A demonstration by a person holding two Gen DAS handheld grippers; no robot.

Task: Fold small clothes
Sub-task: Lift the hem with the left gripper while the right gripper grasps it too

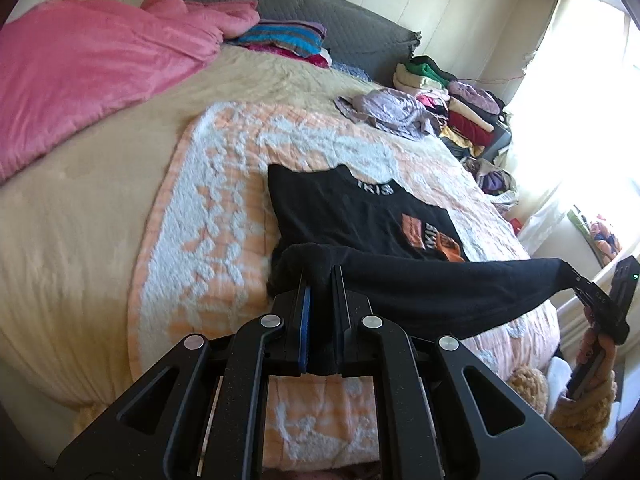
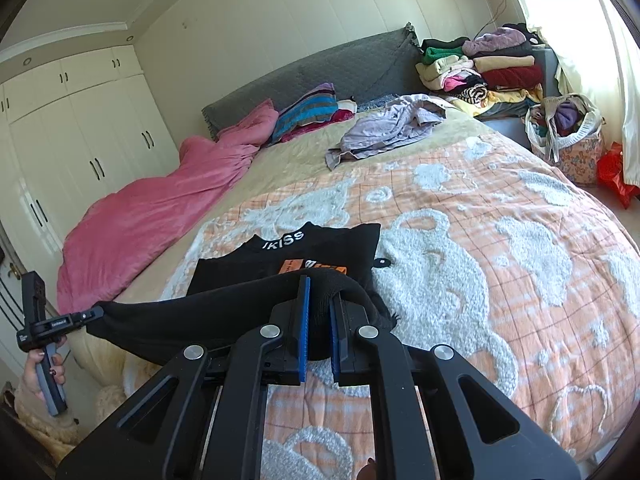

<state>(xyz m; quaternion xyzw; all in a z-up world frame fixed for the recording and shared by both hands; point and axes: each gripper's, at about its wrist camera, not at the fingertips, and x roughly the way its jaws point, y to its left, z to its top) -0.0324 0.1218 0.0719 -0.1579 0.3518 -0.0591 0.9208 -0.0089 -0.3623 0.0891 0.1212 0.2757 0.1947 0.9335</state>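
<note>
1. Left gripper (image 1: 320, 276): clenched on one corner of the black printed T-shirt (image 1: 360, 216).
2. Right gripper (image 2: 319, 292): clenched on the opposite corner.
3. T-shirt: hem lifted, apparently taut; upper part lies on the orange-and-white quilted bedspread (image 2: 480, 240).

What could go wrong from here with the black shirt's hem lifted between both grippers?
1. The black shirt is pinched only at its hem corners by the left gripper and right gripper; a corner could slip.
2. The sagging hem may fold unevenly.
3. The peach blanket looks textured and may drag the fabric.
</note>
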